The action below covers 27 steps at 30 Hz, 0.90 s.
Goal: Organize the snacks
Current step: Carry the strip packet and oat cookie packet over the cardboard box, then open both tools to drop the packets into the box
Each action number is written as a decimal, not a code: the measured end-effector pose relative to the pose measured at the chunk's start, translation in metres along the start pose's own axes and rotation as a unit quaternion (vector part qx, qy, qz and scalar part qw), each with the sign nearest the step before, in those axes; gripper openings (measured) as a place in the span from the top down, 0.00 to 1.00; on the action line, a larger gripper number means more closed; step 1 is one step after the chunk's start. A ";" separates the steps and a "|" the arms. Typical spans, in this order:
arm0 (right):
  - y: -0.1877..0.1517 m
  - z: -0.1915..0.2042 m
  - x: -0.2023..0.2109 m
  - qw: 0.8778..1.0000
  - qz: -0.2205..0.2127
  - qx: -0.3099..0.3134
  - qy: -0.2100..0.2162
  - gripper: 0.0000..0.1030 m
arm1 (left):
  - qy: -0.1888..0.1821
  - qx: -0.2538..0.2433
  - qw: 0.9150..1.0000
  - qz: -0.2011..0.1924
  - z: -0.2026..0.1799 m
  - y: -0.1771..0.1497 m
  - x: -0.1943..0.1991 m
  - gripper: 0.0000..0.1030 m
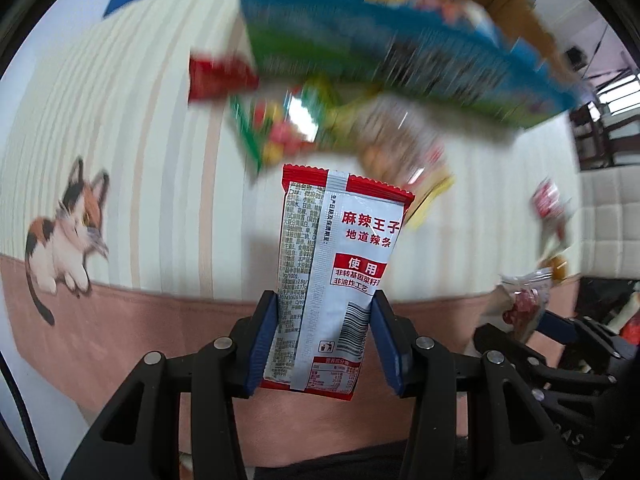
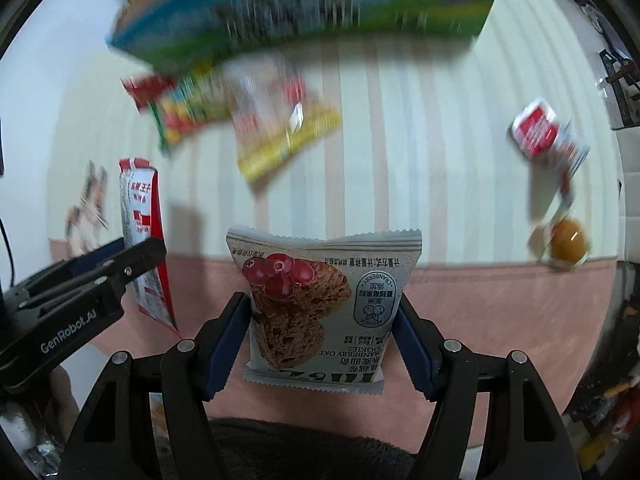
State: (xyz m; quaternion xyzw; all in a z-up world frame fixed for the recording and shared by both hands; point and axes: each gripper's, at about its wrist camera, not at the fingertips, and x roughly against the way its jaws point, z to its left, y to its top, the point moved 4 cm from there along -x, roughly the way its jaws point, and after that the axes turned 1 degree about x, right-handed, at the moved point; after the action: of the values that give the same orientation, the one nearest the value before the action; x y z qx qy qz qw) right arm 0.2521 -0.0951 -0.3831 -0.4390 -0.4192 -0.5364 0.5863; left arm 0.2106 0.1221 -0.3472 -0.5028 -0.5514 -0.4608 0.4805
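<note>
While both views are smeared by blur across the far side, the held packets read clearly: the left tongs (image 1: 325,304) pinch a red-and-silver sachet (image 1: 340,264) printed 麻辣王子 and 地道辣条, its barcode side up, and the right tongs (image 2: 324,316) pinch a cookie packet (image 2: 320,304) marked CRANBERRY OAT COOKIES with a round CRANBERRY badge, the print upside down to the camera. Each packet stands upright between blue pads above the pink band of a striped cloth (image 1: 152,152) on the worktop. Only the left view shows the cloth's calico cat (image 1: 66,232) plainly; only the right view shows GenRobot.AI lettered on the left tool. Beyond lie one blue-and-green box (image 2: 304,4), a pile of blurred wrappers (image 2: 248,128), and, well apart at the right, one red-and-white packet (image 2: 540,132) beside a round brown snack (image 2: 568,240).
</note>
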 end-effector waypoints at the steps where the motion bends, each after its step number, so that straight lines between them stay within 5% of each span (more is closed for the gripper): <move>1: 0.010 -0.001 0.016 1.000 -0.013 0.000 0.006 0.29 | -0.006 -0.001 1.000 -0.009 -0.003 0.007 0.011 0.58; 8: 0.085 -0.007 0.118 0.994 -0.108 0.004 0.030 0.29 | -0.056 -0.017 0.995 -0.078 -0.035 0.087 0.087 0.58; 13: 0.158 -0.001 0.140 0.989 -0.148 0.007 0.010 0.29 | -0.059 -0.015 0.995 -0.078 -0.038 0.144 0.092 0.58; 19: 0.223 -0.019 0.110 0.991 -0.135 -0.008 -0.009 0.29 | -0.056 0.010 0.998 -0.018 -0.029 0.199 0.045 0.58; 27: 0.255 -0.046 0.051 0.996 -0.084 -0.028 -0.028 0.29 | -0.040 0.024 0.998 0.049 -0.024 0.228 -0.014 0.58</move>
State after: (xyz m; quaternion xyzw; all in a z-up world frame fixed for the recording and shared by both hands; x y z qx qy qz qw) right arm 0.5114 -0.1432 -0.3624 -0.4338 -0.4558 -0.5827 0.5144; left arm 0.4396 0.1127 -0.3527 -0.5354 -0.5562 -0.4029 0.4915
